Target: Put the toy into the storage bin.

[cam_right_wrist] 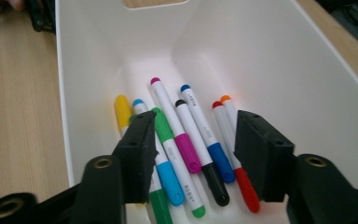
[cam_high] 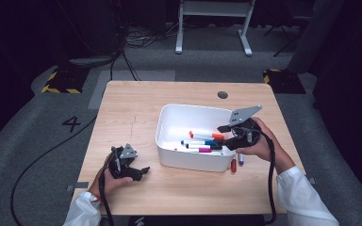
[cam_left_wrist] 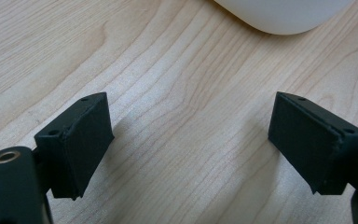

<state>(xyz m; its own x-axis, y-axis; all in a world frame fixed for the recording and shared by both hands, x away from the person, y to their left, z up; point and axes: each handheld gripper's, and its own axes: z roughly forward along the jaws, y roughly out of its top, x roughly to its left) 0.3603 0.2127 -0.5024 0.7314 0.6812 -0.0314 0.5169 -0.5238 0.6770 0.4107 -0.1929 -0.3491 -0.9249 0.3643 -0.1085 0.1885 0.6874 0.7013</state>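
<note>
A white bin [cam_high: 193, 162] stands right of the table's middle and holds several markers [cam_high: 202, 141]. My right gripper [cam_high: 226, 134] hangs over the bin's right end, held in a hand. In the right gripper view it [cam_right_wrist: 193, 140] is open above the markers, with nothing pressed between its pads: a magenta-capped marker [cam_right_wrist: 182, 140], a black-capped one [cam_right_wrist: 205, 158], a blue-capped one [cam_right_wrist: 216, 156] and a red-capped one [cam_right_wrist: 242, 179] lie below it in the bin [cam_right_wrist: 270, 56]. My left gripper [cam_high: 143, 172] rests open on the table left of the bin; it [cam_left_wrist: 189, 140] is empty over bare wood.
A red marker [cam_high: 234, 165] and a purple marker [cam_high: 241, 159] lie on the wooden table [cam_high: 132, 108] just outside the bin's front right corner. The bin's rounded corner [cam_left_wrist: 284, 14] is ahead of my left jaws. A dark round hole [cam_high: 222, 95] sits near the table's far edge.
</note>
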